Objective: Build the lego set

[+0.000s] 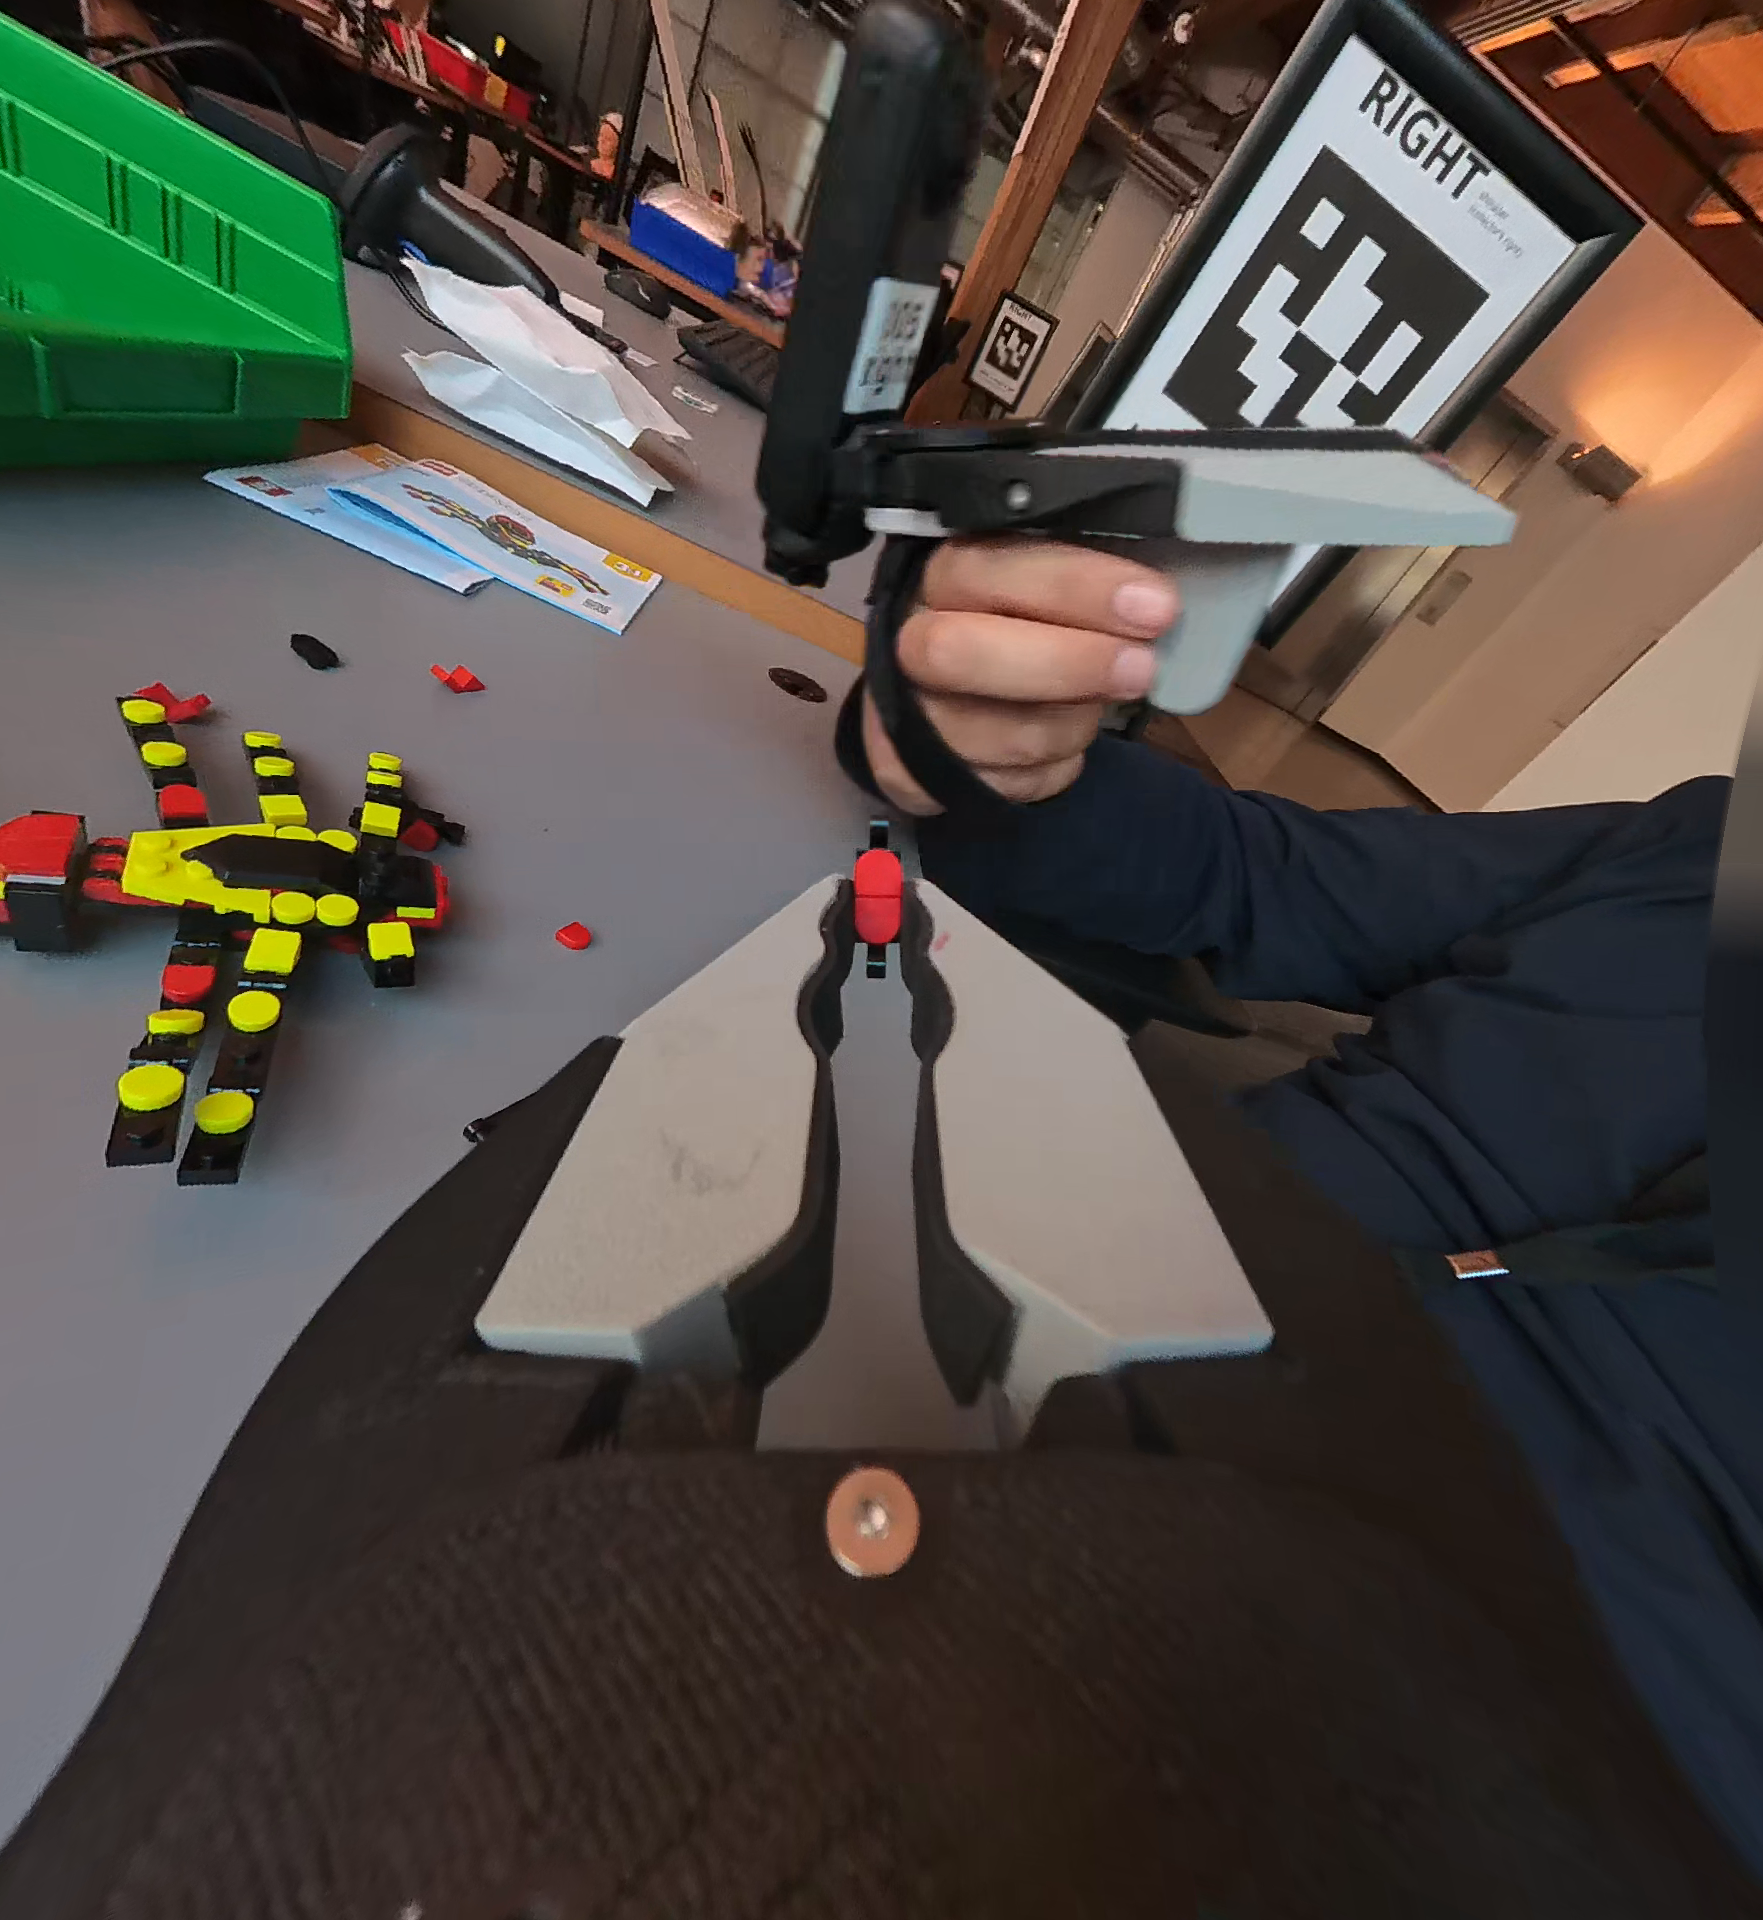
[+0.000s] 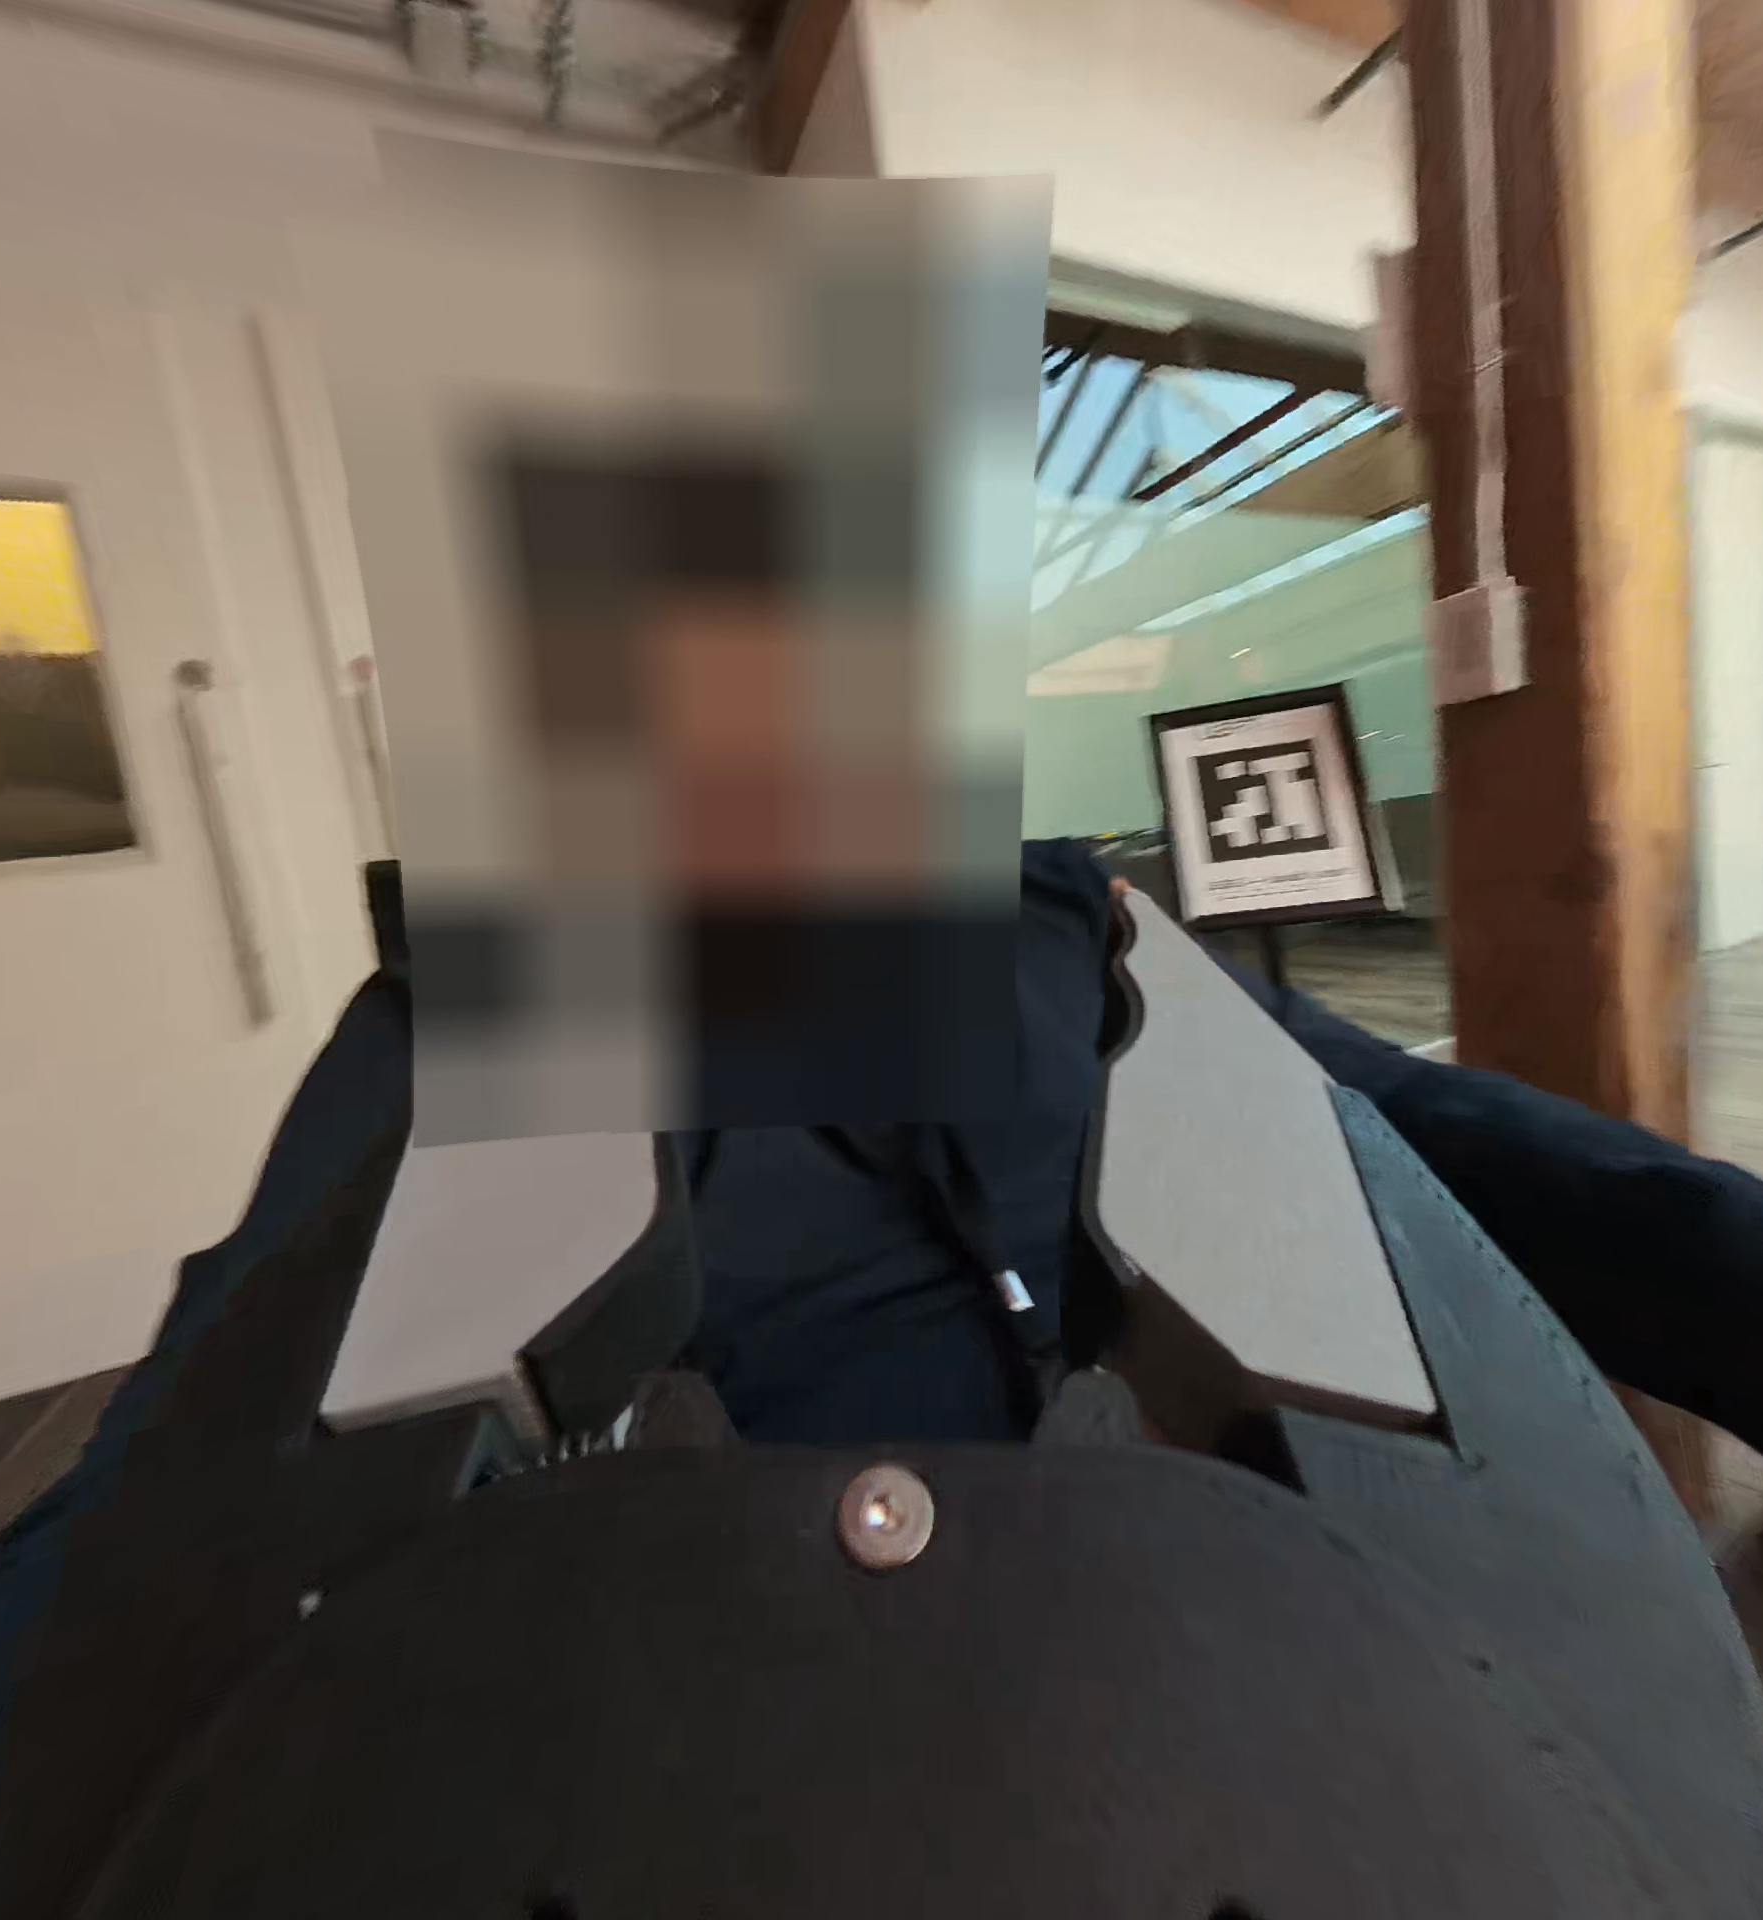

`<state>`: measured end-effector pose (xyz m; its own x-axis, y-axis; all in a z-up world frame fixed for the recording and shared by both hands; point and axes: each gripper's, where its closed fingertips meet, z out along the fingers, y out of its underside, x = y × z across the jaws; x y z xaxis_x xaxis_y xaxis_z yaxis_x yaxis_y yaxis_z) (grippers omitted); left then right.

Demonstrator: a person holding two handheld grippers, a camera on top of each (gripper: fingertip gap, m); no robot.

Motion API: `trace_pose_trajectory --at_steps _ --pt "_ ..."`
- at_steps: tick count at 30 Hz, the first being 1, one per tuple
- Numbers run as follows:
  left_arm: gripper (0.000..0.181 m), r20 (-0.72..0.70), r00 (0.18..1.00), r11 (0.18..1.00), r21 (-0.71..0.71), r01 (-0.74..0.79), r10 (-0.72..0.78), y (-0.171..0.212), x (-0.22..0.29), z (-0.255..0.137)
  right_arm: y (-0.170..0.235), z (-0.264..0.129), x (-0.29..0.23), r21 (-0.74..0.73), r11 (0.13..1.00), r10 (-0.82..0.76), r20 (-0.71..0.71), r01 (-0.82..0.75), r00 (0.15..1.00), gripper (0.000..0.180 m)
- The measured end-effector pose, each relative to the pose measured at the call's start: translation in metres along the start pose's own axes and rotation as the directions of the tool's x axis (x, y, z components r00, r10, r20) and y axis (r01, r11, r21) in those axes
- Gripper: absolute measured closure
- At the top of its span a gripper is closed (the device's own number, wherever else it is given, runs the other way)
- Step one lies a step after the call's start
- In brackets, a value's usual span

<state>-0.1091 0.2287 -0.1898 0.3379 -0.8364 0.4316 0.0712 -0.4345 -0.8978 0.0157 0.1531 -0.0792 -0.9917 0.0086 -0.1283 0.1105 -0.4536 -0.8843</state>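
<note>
The left gripper (image 1: 877, 914) is closed on a small red piece (image 1: 877, 896) mounted on a black one, pinched at the fingertips with its long axis running along the fingers, away from the camera. The model (image 1: 222, 894), a flat yellow, red and black build with leg-like strips, lies on the grey table (image 1: 596, 790) to the left of that gripper, well apart, its body running left to right. So the held piece must travel left and down to reach it, and the left gripper is the nearer one. The right gripper (image 2: 752, 935) is raised and turned toward the person, jaws spread, holding nothing I can see. Loose red bits (image 1: 572, 935) lie between gripper and model; a booklet (image 1: 503, 540) lies farther off.
</note>
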Motion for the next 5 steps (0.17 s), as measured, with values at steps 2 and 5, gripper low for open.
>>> trace_pose_trajectory --at_steps 2,5 --pt "0.176 0.001 1.0 1.0 -0.001 0.0 0.0 0.0 0.0 0.0 0.004 0.019 -0.013 -0.052 0.998 0.036 0.077 -0.032 0.996 0.088" --pt "0.176 0.0 1.0 1.0 0.005 0.003 -0.003 -0.001 0.0 -0.001 0.009 0.042 -0.033 -0.105 0.994 0.052 0.178 -0.034 0.983 0.082"
